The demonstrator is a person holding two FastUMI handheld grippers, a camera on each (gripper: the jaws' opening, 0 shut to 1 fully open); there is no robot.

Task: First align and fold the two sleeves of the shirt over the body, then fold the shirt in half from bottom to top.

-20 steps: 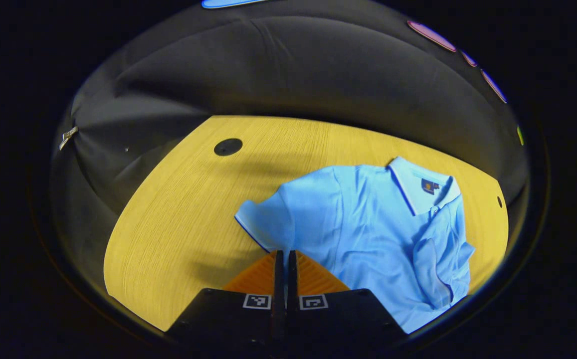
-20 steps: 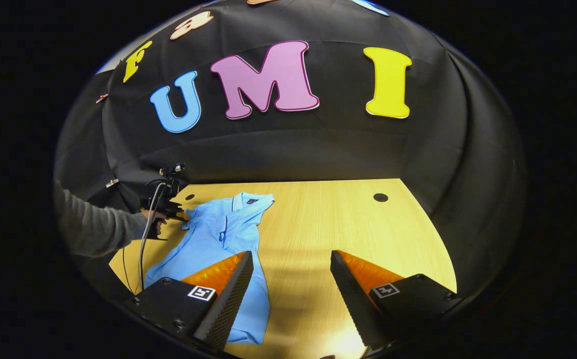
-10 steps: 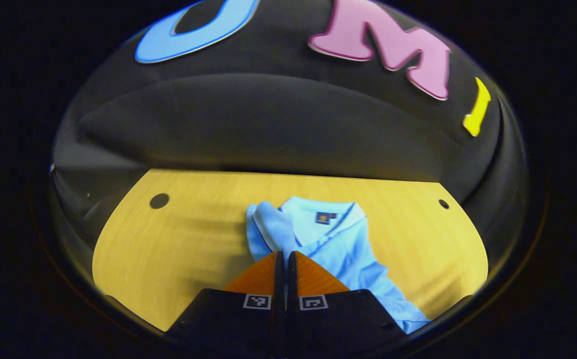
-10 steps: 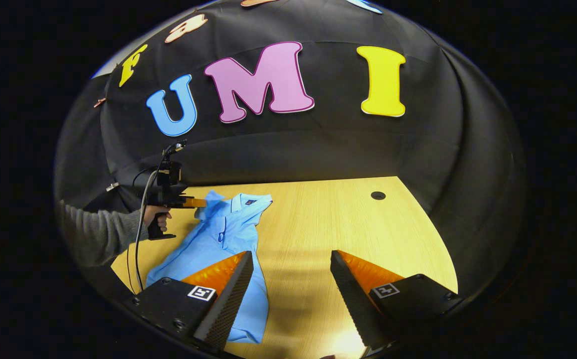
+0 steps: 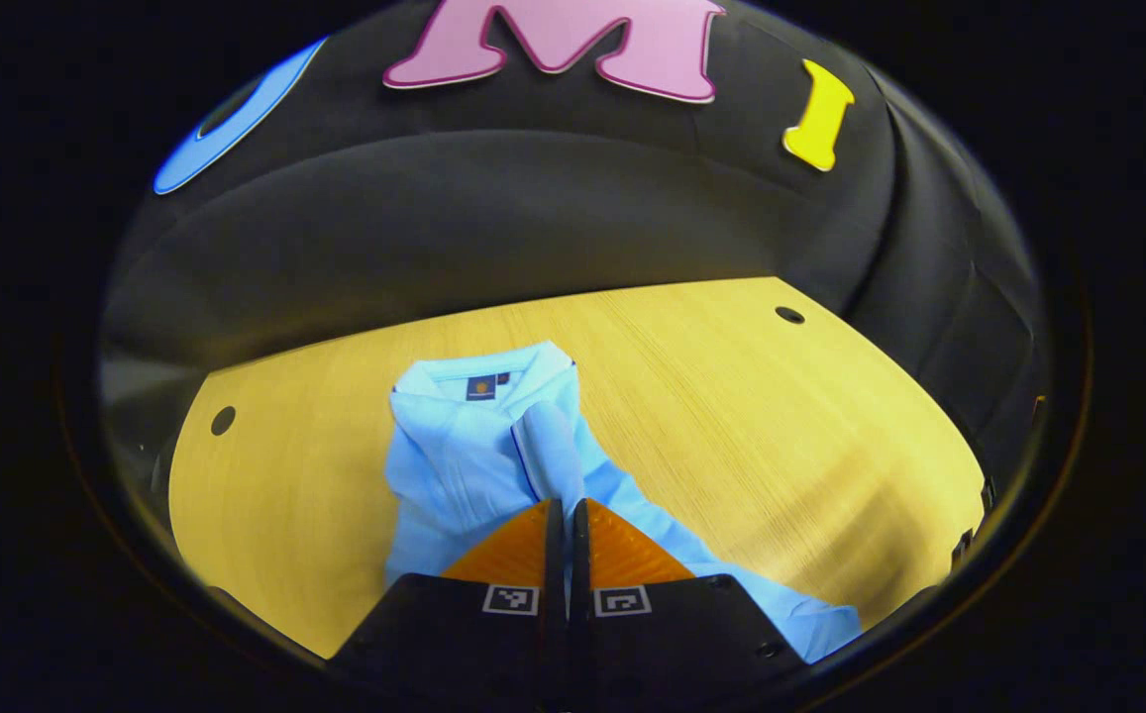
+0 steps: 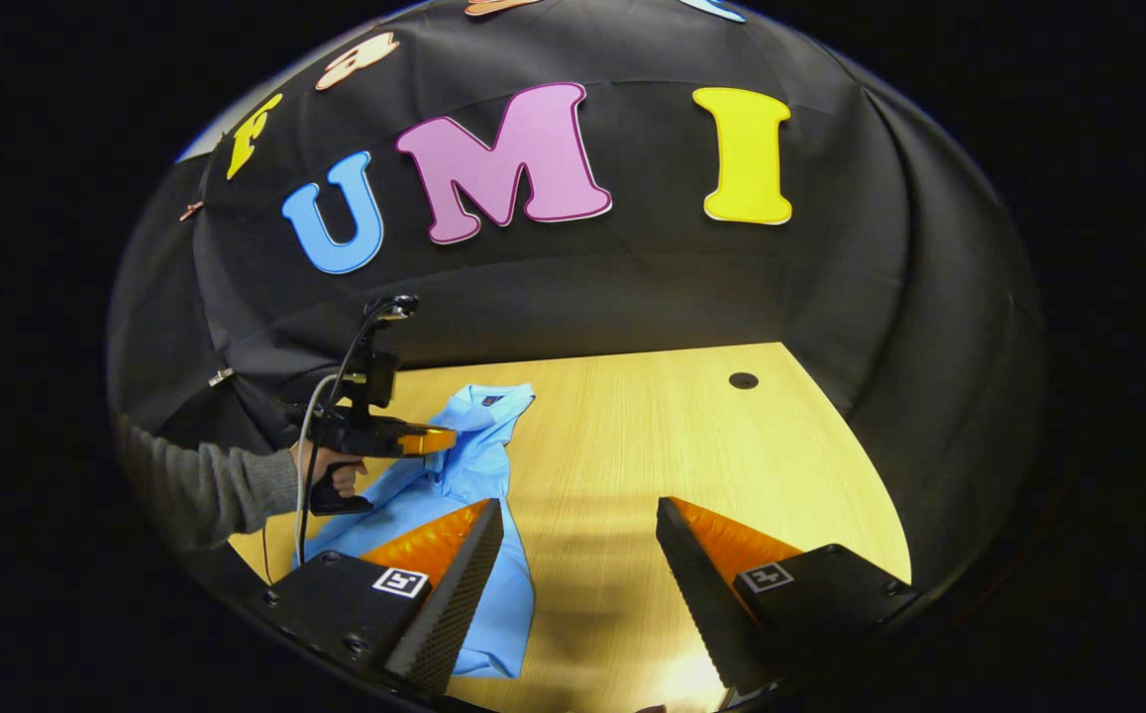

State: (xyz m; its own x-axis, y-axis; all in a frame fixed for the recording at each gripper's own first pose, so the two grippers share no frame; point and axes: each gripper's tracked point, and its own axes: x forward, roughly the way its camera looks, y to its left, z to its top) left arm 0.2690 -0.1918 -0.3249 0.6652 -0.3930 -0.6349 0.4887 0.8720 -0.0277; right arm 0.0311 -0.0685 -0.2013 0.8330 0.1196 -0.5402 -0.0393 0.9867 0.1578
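Since a second ago I am seeing the sleeve (image 5: 548,446) carried off the bare wood and over the body of the shirt (image 5: 444,465); it was spread flat toward nine o'clock of the garment and is now lying as a narrow strip across the chest, running up toward the collar (image 5: 478,381) at twelve o'clock. In the left gripper view my left gripper (image 5: 565,515) is sitting at six o'clock with its two fingers pressed together and the sleeve cloth pinched between their tips. The shirt is lying on the table (image 5: 781,416), its collar toward the far edge and its hem trailing off toward five o'clock. Wide open wood is stretching from one to four o'clock, out to the curved table edge, with a small dark hole (image 5: 788,315) near that edge at one o'clock and another hole (image 5: 223,420) at nine. In the right gripper view my right gripper (image 6: 577,555) is hovering with its fingers spread wide apart, holding nothing, bare tabletop between them. At nine o'clock in that view the person's hand (image 6: 330,475) and grey sleeve (image 6: 216,490) are holding the left gripper over the shirt's upper part.
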